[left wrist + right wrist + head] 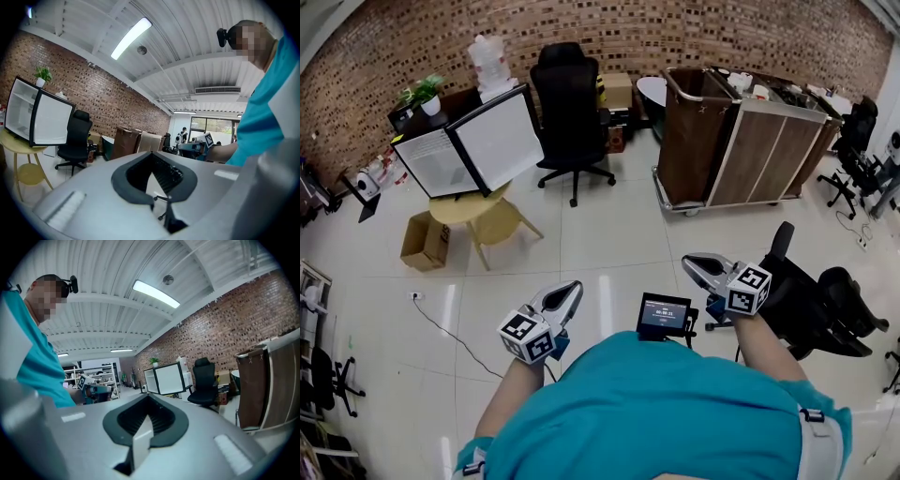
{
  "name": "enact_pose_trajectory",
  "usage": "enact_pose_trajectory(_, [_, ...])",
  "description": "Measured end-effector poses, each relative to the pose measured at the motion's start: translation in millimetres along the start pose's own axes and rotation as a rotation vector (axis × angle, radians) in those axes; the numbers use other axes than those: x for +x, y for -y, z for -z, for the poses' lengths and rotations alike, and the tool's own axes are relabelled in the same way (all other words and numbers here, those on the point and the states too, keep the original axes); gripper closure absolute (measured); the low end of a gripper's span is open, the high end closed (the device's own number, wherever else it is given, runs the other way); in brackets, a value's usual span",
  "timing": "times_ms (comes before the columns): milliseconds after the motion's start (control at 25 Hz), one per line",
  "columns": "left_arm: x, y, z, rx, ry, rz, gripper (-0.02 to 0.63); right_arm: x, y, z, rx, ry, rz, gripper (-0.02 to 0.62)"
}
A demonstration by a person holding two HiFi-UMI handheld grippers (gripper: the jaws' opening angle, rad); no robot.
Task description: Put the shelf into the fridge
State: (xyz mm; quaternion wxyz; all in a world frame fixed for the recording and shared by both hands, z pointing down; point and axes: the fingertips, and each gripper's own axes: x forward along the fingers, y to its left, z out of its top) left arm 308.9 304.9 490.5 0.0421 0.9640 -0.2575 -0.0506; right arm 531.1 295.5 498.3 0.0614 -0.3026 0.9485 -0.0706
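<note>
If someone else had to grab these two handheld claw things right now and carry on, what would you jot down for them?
Left gripper: shut, nothing in it, held low in front of the person.
Right gripper: shut, also empty.
Small white fridge with a black-framed door: stands open on the round yellow table across the room, far from both grippers.
Shelf: I cannot make it out in any view.
Done: nothing that shows so far.
Left: find the shelf, pick it up, carry it to the fridge and slide it in.
</note>
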Motion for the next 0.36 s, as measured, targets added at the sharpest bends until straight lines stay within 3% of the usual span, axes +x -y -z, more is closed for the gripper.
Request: enact_pose_trajectory(360, [-3.5,-2.2,2.7,-0.008,0.004,-0.004,0.604,0.3,-2.2,1.2,-0.004,-0.003,-0.001,0.595])
